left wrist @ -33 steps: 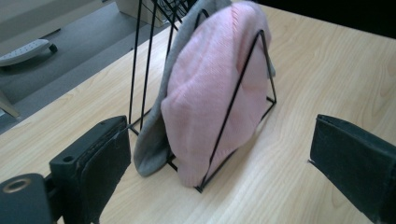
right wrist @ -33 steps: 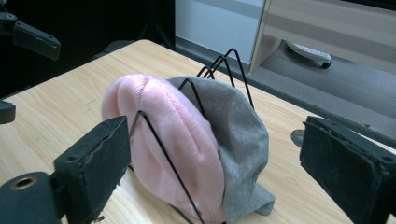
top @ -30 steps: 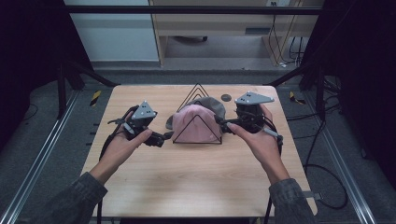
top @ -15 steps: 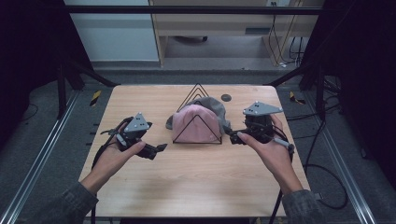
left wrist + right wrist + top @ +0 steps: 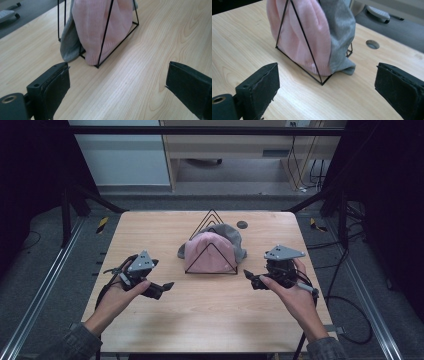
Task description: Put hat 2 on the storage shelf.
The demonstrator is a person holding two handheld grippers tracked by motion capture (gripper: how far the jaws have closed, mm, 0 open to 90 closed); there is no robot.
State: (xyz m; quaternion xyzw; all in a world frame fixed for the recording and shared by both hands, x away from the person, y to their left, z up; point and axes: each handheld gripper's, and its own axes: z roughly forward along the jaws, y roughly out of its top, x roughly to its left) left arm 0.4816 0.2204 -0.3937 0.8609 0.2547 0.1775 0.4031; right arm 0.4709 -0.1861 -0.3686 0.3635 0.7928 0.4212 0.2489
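A soft pink knitted hat sits in the middle of the light wooden bench. It is tucked inside a thin black wire rack made of triangles. A floppy grey knitted hat is in the rack too, just behind the pink one and touching it.

The left gripper is near the rack on one side, and the right gripper is near it on the other. Both have their jaws spread wide apart and hold nothing. Neither one touches the hats or the rack.

The pink hat looks light and squishy. It should bend and fold when pinched, and it will not break. The wool looks fuzzy, so it likely will not slip. A good place to grab is the thick bottom edge, where it pokes out past the wire. The rack looks light as well, so it might tip or slide if a hat is pulled fast. A slow pull is probably best.
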